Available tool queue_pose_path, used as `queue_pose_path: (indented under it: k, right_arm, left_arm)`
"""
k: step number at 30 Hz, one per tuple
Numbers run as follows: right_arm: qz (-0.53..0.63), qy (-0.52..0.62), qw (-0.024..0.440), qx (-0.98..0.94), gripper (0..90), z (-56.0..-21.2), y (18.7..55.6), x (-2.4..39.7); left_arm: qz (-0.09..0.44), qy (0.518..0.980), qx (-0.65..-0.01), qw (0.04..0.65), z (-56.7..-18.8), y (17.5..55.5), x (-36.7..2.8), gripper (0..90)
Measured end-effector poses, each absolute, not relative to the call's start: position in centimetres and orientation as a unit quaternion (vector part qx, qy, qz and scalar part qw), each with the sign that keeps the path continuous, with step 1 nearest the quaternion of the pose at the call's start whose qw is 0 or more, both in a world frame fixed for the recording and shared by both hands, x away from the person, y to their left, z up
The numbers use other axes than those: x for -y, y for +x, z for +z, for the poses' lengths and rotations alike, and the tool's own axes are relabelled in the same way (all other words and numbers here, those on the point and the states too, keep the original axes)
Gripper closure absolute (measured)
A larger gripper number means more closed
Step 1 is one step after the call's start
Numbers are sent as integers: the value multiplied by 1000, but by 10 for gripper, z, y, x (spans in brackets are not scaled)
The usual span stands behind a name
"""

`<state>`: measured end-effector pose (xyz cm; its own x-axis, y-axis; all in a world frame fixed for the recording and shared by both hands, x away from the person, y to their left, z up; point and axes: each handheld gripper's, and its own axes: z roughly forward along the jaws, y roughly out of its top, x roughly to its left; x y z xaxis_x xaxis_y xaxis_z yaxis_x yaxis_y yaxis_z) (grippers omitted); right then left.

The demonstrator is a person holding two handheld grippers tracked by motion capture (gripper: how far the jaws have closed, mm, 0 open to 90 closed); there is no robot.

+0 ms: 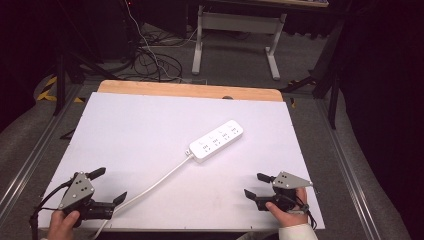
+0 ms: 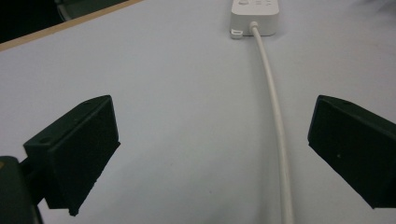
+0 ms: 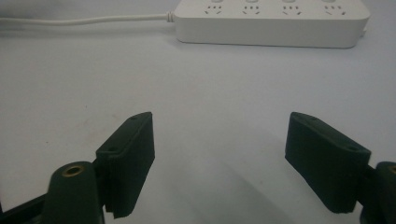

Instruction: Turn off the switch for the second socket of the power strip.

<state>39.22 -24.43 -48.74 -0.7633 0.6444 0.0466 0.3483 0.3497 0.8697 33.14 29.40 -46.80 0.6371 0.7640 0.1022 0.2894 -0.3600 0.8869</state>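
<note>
With both tongs released and empty, the left tongs (image 1: 107,186) at lower left astride the white cord (image 1: 160,181) and the right tongs (image 1: 259,184) at lower right, I'd approach the power strip (image 1: 216,140) mid-surface squarely across its narrow sides.

Bare white board (image 1: 140,130) is seen across the left and upper parts of the high view. The centre is taken up by the power strip (image 1: 216,140), laid aslant, and the lower middle is crossed by its cord (image 1: 155,186) toward the bottom edge. The lower right is left unobstructed.
</note>
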Motion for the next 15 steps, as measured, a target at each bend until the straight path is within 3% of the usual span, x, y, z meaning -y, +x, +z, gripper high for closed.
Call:
queue_pose_path:
  k: [5, 15]
  right_arm:
    - [489, 310, 159, -800, 280, -483, 391, 246]
    - [494, 310, 163, -796, 276, -479, 390, 247]
  left_arm:
    - [239, 776, -347, 470, -469, 334, -297, 25]
    - [257, 785, -335, 454, -469, 333, -293, 25]
